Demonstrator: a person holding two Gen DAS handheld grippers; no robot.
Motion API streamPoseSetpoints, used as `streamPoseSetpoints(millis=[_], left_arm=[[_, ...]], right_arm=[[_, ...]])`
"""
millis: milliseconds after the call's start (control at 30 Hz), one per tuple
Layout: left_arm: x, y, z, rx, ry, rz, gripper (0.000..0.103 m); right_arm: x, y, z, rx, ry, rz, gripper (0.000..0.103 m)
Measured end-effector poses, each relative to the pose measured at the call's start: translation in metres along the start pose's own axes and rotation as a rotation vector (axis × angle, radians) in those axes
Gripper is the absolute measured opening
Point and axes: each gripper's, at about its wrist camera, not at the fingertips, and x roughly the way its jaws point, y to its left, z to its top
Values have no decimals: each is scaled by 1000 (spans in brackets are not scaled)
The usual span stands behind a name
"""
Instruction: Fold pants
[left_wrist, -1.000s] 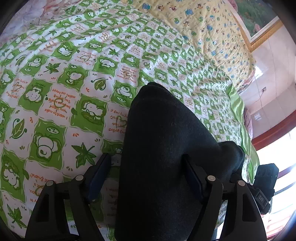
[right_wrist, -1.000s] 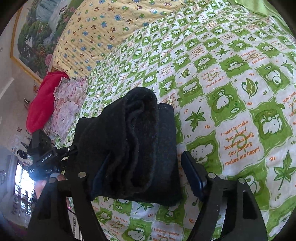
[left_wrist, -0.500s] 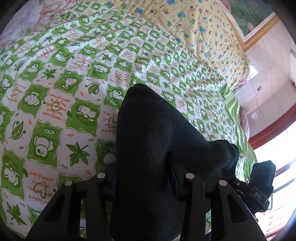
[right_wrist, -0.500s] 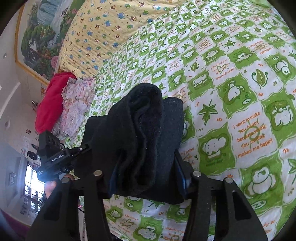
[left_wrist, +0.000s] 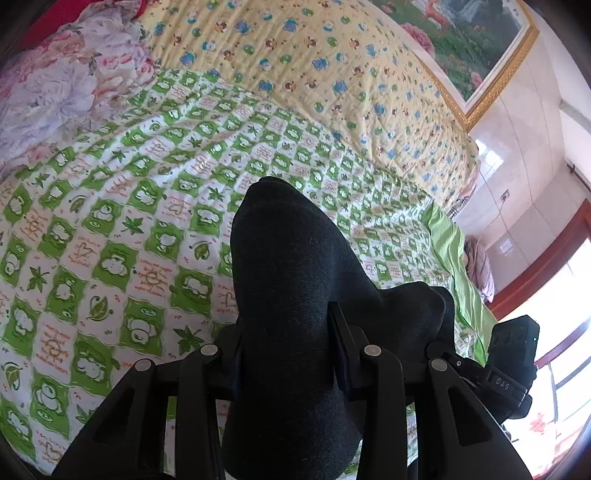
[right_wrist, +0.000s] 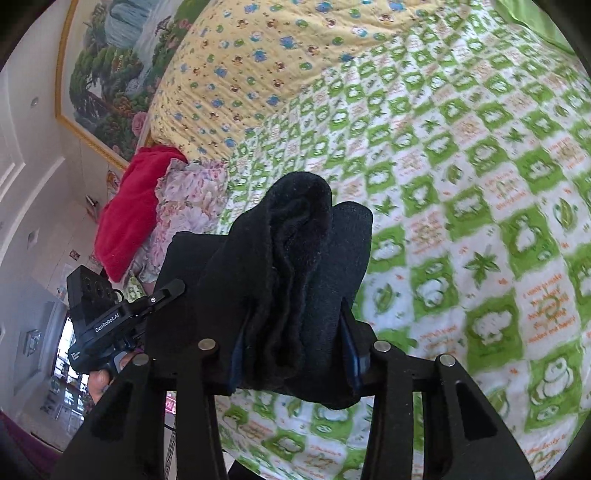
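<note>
While the black pants (left_wrist: 295, 280) hang bunched above the green checkered quilt (left_wrist: 122, 236), their length runs sideways from the left gripper (left_wrist: 286, 343) to the right gripper (right_wrist: 291, 339), each clamped narrowly on a fold. Open quilt lies all around. The left gripper's housing reads "GenRobot.AI".

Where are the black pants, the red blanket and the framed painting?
black pants (left_wrist: 291, 280), left wrist view, broad folded face.
red blanket (right_wrist: 129, 214), right wrist view, middle of heap.
framed painting (right_wrist: 110, 66), right wrist view, painted trees.
</note>
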Motion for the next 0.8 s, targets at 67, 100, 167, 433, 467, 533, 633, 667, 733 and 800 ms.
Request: streamPoseSetpoints(millis=[67,100,167,433,467,533,633,667,733,800], left_arm=[[-10,7,3,-13,-25,11,38],[-15,11,5,-21,-37,19,38],[-21,20,9,-35,-55,34,38],[-36,61,20,-108,-111,113,38],[-38,67,22,-118,-118,124,38],[-40,75,25,-132,-129,140,38],[-42,88,28,-153,-142,164,38],[-41,89,29,-158,-144,169,38],[-41,96,31,-172,-151,179,38],[-41,102,32,-183,-155,185,38]], right_arm=[[7,9,6,-21,1,13,44],[12,15,10,-36,4,19,44],[21,23,15,-61,10,27,44],[78,50,36,-134,66,69,44],[83,53,37,-140,71,72,44],[97,60,40,-153,82,81,44],[114,68,46,-176,98,89,44],[119,71,48,-184,102,90,44],[129,76,52,-200,110,93,44],[137,78,56,-214,118,95,44]])
